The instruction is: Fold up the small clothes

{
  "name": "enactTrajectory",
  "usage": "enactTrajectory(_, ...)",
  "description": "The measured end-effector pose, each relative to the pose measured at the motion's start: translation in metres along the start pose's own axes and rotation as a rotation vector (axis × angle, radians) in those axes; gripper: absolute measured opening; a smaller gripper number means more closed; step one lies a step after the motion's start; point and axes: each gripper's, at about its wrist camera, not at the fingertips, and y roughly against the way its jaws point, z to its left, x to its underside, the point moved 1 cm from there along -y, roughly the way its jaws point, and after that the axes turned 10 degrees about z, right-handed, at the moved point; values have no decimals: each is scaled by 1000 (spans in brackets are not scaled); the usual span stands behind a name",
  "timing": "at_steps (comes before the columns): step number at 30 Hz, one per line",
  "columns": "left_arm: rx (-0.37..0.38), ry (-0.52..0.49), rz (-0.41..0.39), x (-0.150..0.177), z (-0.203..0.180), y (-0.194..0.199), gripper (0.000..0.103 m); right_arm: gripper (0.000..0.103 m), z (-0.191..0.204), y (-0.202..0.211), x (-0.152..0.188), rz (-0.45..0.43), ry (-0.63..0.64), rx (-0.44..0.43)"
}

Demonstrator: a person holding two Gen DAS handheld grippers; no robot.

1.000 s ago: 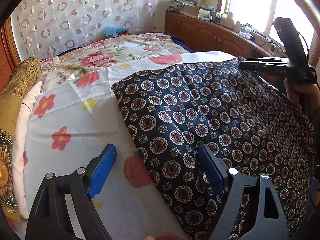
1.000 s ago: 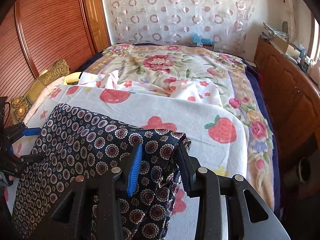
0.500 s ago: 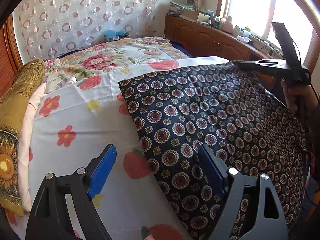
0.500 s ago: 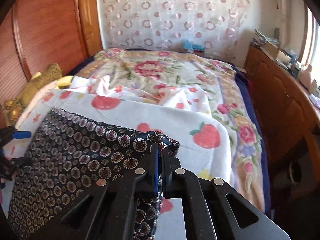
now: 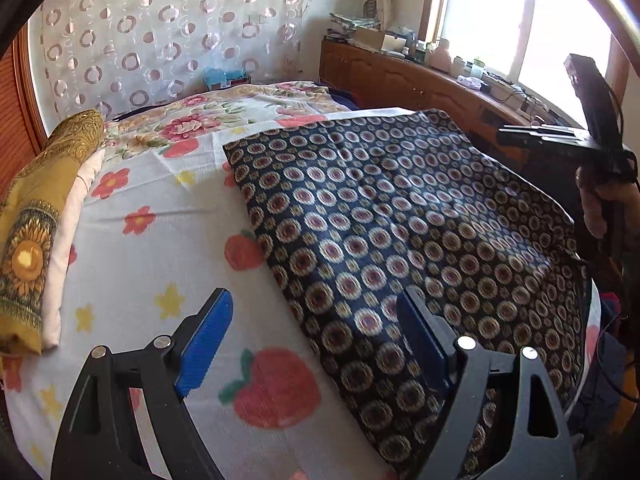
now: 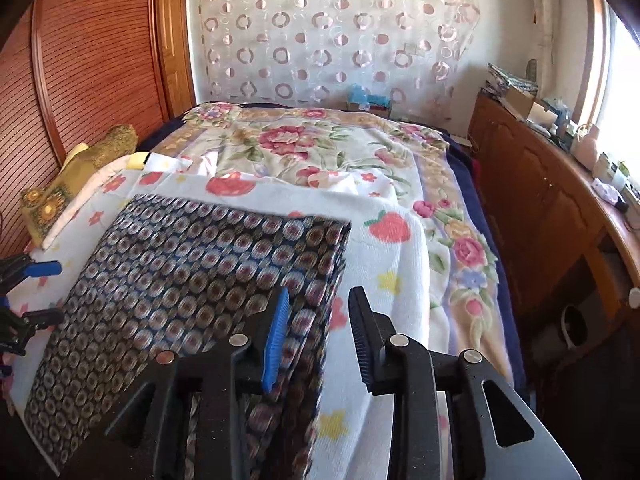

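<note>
A dark navy garment with round medallion print (image 5: 400, 232) lies flat on the white strawberry-print sheet (image 5: 152, 248); it also shows in the right wrist view (image 6: 192, 280). My left gripper (image 5: 316, 336) is open over the garment's near left edge, holding nothing. My right gripper (image 6: 318, 332) is open over the garment's right edge, its jaws apart above cloth and sheet. The right gripper shows in the left wrist view (image 5: 560, 136), beyond the garment's far right corner. The left gripper shows at the left edge of the right wrist view (image 6: 32, 292).
A floral blanket (image 6: 312, 148) covers the far part of the bed. A yellow sunflower-print cloth on a pale pillow (image 5: 36, 232) lies at the left. A wooden cabinet (image 6: 540, 208) with clutter runs along the right under the window. A wooden wardrobe (image 6: 80, 60) stands left.
My right gripper, shut on the garment's corner half a second ago, has opened and let it go. The garment's raised right side has dropped flat onto the bed. The left gripper stayed open.
</note>
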Motion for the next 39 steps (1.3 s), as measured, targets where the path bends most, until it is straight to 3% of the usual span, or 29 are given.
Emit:
enactTrajectory(9, -3, -14, -1, 39, -16, 19, 84, 32, 30, 42, 81, 18, 16, -23)
enactTrajectory(18, 3, -12, 21, 71, -18, 32, 84, 32, 36, 54, 143, 80, 13, -36)
enactTrajectory(20, 11, -13, 25, 75, -18, 34, 85, 6, 32, 59, 150, 69, 16, -39)
enactTrajectory(22, 26, -14, 39, 79, -18, 34, 85, 3, 27, 65, 152, 44, 14, -32)
enactTrajectory(24, 45, -15, 48, 84, -19, 35, 85, 3, 19, 73, 154, 6, -43, 61)
enactTrajectory(30, 109, -7, 53, 95, -22, 35, 84, 3, 15, 79, 159, 14, -55, 45)
enactTrajectory(34, 133, -30, 55, 98, -30, 38, 76, 3, 15, 78, 152, 13, -52, 53)
enactTrajectory(39, 170, -65, 60, 102, -41, 43, 56, 5, 28, 77, 147, -11, -37, 75)
